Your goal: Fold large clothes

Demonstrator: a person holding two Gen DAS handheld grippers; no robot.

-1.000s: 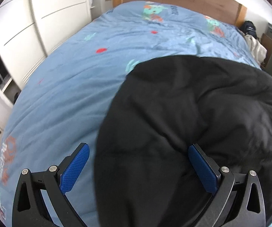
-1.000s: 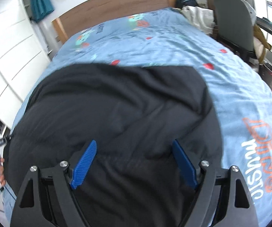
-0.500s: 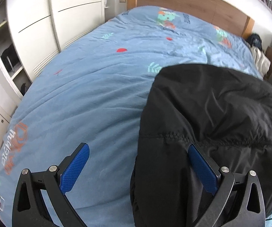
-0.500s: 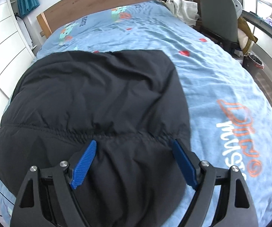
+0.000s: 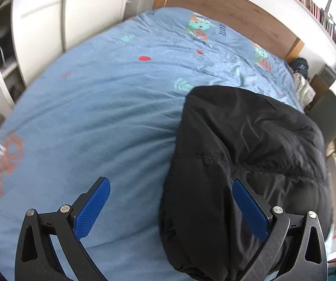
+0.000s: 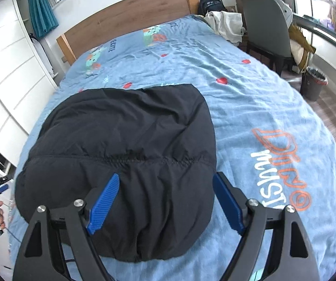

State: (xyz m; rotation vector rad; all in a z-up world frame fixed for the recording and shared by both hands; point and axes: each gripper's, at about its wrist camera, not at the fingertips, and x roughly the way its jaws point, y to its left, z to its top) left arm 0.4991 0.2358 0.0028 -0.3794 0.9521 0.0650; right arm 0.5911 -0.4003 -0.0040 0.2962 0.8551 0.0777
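Black and puffy, the jacket (image 6: 126, 154) lies folded into a thick bundle on the bed (image 6: 250, 107), near its foot edge. Its long axis runs from foot toward the wooden headboard (image 6: 130, 21), with a stitched seam crossing it. Both tongs hover above it, gaping wide and holding nothing: the left tongs (image 5: 170, 207) over its left edge, the right tongs (image 6: 168, 205) over its near end.

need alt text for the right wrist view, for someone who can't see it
A puffy black quilted jacket, folded into a compact bundle, lies on a blue printed bedspread, with the open right gripper above its near edge, holding nothing. A wooden headboard stands behind, a grey chair at the right, white drawers at the left.
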